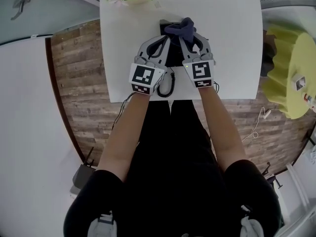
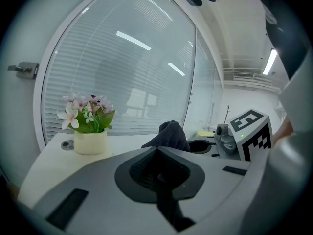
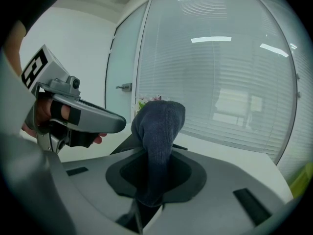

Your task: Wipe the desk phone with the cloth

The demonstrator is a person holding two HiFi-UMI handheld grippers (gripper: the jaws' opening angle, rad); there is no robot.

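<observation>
On the white table [image 1: 232, 43] in front of me, the desk phone [image 1: 171, 58] sits near the middle, a dark body largely covered by both grippers. Its long axis runs from my edge of the table toward the far edge. Its coiled cord [image 1: 166, 85] loops at the near end, beside the left marker cube.

Right gripper [image 3: 152, 173]: jaws clamped on the dark blue cloth [image 3: 159, 124]. The cloth rises out of the pads as one upright fold with a rounded top, its length running along the jaws and away from me. From the head view, the bunched end lies just past the jaw tips, over the far end of the phone. Whether the cloth touches the phone I cannot tell.

Left gripper [image 2: 157, 153]: jaws together, the dark pads meeting along a single seam, with nothing visible between them. It is held over the left side of the phone, close beside the right gripper, the two converging toward the cloth. From the left gripper view, the cloth shows just beyond the jaw tips, slightly right of centre.

Other item noted: a cream flower pot [image 2: 89, 142] with pink and white blossoms stands at the far left of the table, well apart from the phone.
</observation>
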